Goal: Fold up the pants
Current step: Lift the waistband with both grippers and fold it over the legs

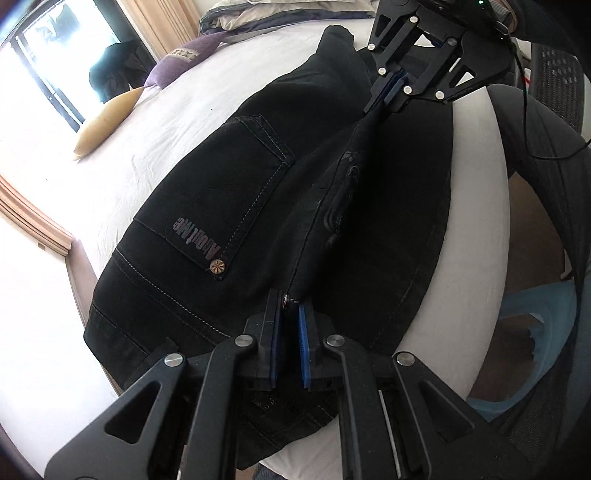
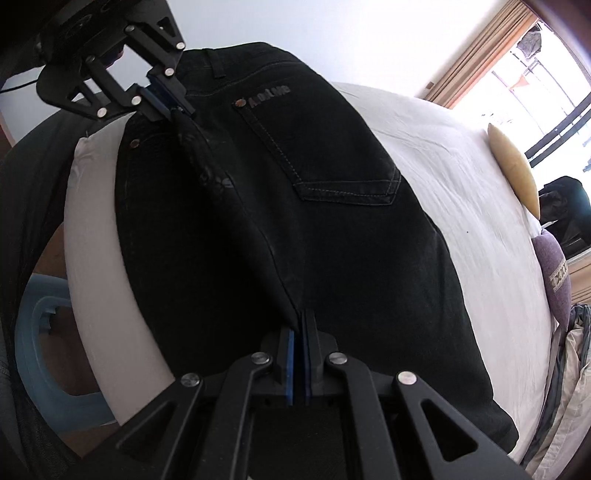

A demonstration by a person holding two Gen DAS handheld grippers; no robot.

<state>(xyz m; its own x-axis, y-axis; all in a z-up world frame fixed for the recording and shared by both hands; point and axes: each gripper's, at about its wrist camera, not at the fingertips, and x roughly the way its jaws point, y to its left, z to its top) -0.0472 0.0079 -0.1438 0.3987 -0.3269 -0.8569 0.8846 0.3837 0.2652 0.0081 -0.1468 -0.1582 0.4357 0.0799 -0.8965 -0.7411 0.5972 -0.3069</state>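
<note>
Black jeans (image 1: 207,206) lie on a white bed, back pocket with an "AboutMe" label facing up; they also show in the right wrist view (image 2: 332,221). My left gripper (image 1: 291,301) is shut on the jeans at a raised fold near the waistband rivet. My right gripper (image 1: 391,98) is shut on the same fold farther along, pulling it up into a ridge between the two grippers. In the right wrist view my right gripper (image 2: 300,325) pinches the cloth at the bottom and my left gripper (image 2: 173,107) holds it at the top left.
The white bed sheet (image 1: 155,122) extends to the left. A yellow pillow (image 1: 107,122) and a purple cushion (image 1: 173,66) lie near the window. Bundled bedding (image 1: 258,18) is at the far end. A mesh chair (image 1: 554,177) and a blue stool (image 2: 40,350) stand beside the bed.
</note>
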